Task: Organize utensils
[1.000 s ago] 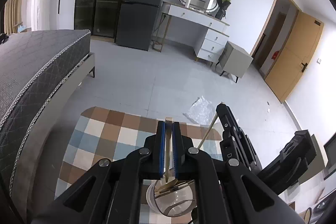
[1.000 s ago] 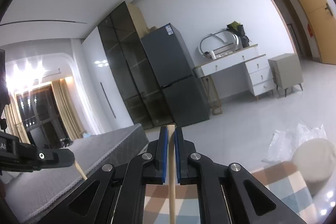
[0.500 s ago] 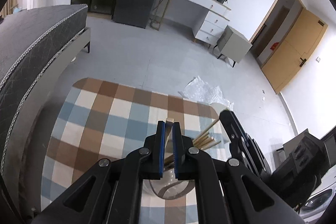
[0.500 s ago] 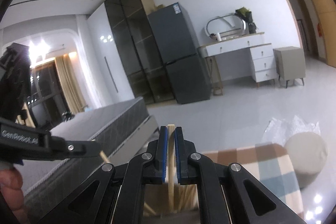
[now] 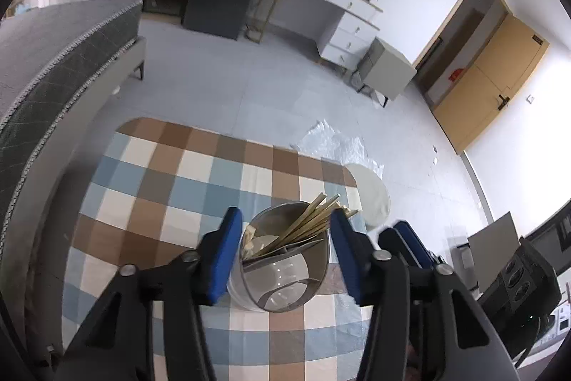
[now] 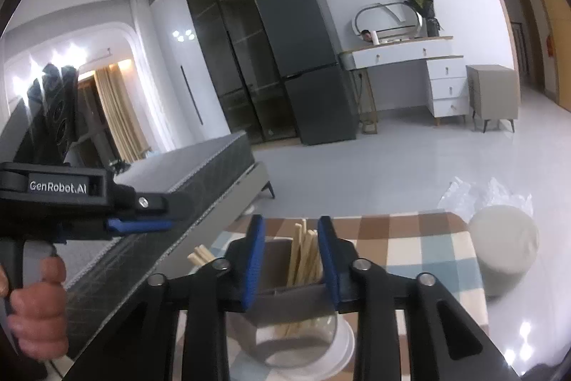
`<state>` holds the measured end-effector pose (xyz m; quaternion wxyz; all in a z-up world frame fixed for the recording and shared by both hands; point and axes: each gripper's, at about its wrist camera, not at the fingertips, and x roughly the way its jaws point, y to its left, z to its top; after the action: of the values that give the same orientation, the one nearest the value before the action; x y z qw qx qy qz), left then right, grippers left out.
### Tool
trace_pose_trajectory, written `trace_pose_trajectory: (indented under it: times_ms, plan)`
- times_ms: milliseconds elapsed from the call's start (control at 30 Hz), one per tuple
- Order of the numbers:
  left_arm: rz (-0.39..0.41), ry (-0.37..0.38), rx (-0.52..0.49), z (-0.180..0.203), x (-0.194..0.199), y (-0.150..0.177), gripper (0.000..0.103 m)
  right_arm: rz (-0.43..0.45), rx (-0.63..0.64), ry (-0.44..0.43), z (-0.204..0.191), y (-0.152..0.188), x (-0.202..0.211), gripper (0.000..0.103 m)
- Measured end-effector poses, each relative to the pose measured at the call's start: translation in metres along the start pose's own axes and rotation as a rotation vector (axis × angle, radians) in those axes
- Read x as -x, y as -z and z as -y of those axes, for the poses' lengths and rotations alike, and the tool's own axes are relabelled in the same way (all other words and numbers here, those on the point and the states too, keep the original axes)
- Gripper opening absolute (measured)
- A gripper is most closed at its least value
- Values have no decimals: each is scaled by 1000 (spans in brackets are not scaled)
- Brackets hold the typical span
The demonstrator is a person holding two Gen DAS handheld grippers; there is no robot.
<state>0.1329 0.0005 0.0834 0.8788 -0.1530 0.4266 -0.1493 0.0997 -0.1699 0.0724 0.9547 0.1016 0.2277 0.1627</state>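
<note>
A grey see-through utensil holder [image 5: 285,288] stands on the checked tablecloth [image 5: 164,202]. Several pale wooden chopsticks [image 5: 310,220] lean in it. My left gripper [image 5: 284,215] hangs just above the holder with its jaws opening; its blue pads touch nothing. In the right wrist view the same holder [image 6: 296,300] and chopsticks [image 6: 303,252] sit below my right gripper [image 6: 291,220]. Its jaws are opening too, and the sticks stand loose between the pads. The left gripper [image 6: 157,224], held by a hand [image 6: 35,302], shows at the left.
A white round stool [image 5: 371,199] stands off the table's far right corner, with clear plastic wrap [image 5: 332,141] on the floor behind it. A grey bed [image 5: 53,59] runs along the left. The right gripper [image 5: 396,232] is close on the right.
Both grippers were shut on a chopstick each; their jaws have now parted and the sticks rest in the holder. Both views have tipped down toward the holder.
</note>
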Motion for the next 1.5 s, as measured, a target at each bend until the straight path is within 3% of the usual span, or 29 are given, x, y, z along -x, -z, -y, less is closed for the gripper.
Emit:
trace_pose_trajectory:
  times_ms: [67, 200, 400, 633, 900, 1500]
  plan:
    - [29, -37, -1, 3, 14, 6, 50, 0, 8, 17, 1, 3, 12, 39]
    - [104, -115, -14, 10, 38, 21, 69, 15, 11, 24, 2, 6, 39, 53]
    - [195, -188, -66, 24, 63, 41, 83, 67, 31, 9, -6, 4, 76, 70]
    - [283, -261, -116, 29, 82, 61, 91, 147, 24, 34, -14, 1, 113, 85]
    - [350, -285, -145, 27, 92, 84, 96, 187, 69, 19, -23, 7, 138, 102]
    - [452, -324, -159, 10, 82, 140, 97, 208, 162, 23, -37, 73, 148, 103]
